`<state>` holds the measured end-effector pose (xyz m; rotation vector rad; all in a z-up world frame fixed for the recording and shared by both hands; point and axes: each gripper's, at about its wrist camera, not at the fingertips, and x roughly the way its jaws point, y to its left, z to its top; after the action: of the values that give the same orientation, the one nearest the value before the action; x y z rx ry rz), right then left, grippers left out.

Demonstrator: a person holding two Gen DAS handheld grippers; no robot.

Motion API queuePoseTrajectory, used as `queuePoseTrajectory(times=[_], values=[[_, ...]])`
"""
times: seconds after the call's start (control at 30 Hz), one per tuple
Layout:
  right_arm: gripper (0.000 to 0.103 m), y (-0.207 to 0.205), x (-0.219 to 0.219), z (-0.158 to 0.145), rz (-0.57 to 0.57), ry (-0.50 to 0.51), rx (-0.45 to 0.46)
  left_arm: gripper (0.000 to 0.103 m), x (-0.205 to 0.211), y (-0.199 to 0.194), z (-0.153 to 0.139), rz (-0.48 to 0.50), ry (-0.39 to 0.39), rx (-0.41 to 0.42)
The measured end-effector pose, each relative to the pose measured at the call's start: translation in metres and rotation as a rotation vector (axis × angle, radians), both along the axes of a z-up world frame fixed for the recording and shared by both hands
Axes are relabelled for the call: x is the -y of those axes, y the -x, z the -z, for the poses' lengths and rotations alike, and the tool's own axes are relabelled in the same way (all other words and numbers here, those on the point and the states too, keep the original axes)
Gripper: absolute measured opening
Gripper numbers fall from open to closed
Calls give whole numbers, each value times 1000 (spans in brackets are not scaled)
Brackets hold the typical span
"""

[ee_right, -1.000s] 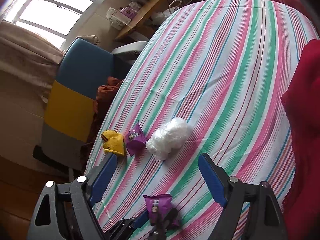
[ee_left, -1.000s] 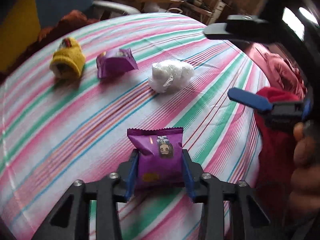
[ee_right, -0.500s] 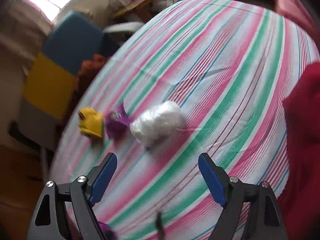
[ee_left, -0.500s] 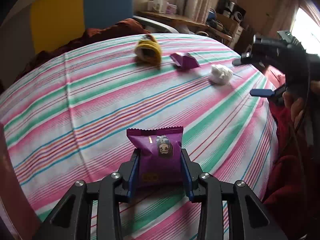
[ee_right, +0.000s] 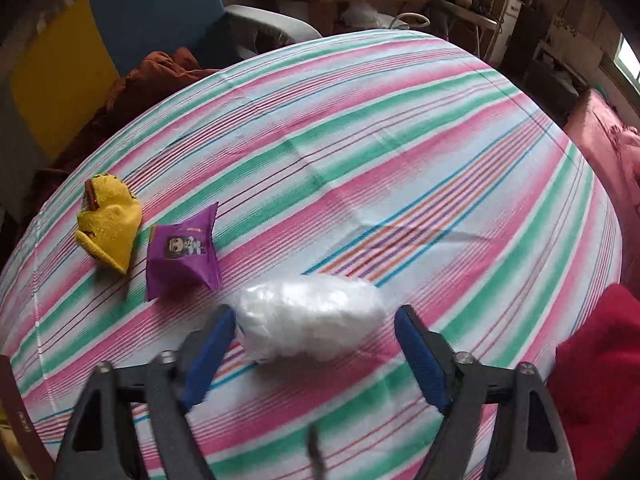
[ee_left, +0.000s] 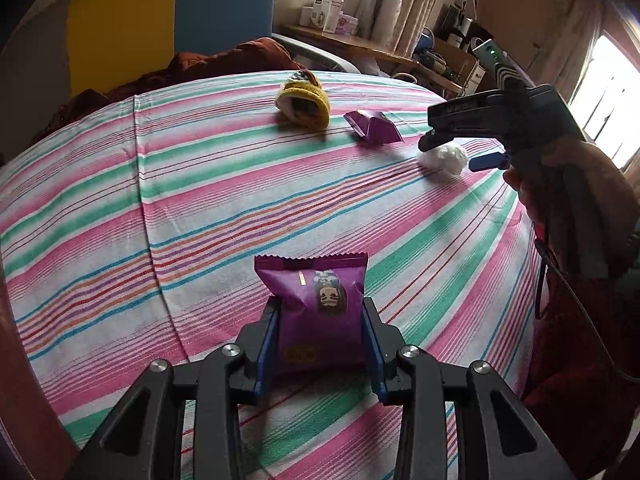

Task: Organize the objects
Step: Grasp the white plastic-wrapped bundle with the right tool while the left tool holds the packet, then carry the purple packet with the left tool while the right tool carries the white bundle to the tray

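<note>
We clamp a purple foil snack packet [ee_left: 316,312] in our left hand-held gripper [ee_left: 318,344] above the striped worktop [ee_left: 200,200], while our right hand-held gripper [ee_right: 310,344] closes around a white crumpled plastic bundle [ee_right: 312,320], pads not yet pressing, with a second purple packet [ee_right: 182,250] at ten o'clock of it.

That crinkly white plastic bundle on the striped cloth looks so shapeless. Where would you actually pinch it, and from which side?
Across its narrower middle, from above. The white bundle lies flat, longer one way, with no handle or edge, so a pinch on its soft sides suits it. The right gripper is already straddling it, its jaws closing, pads not yet pressing. The purple packet beside it leaves room.
</note>
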<state>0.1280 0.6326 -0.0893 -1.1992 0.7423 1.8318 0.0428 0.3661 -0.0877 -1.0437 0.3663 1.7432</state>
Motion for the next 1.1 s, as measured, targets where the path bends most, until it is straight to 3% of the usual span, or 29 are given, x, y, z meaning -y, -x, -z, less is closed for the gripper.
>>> queuePoseTrajectory(times=[0.2, 0.43, 0.77, 1.1], values=[[60, 4, 4, -3, -39, -17, -5, 39, 0, -5, -1, -7, 2, -22], [60, -1, 9, -24, -72, -57, -134, 38, 10, -9, -12, -38, 37, -60], [60, 12, 33, -46, -178, -120, -230, 38, 55, -16, -83, -147, -54, -269], [60, 38, 80, -51, -368, -164, -212, 38, 119, 2, -112, -300, -75, -339]])
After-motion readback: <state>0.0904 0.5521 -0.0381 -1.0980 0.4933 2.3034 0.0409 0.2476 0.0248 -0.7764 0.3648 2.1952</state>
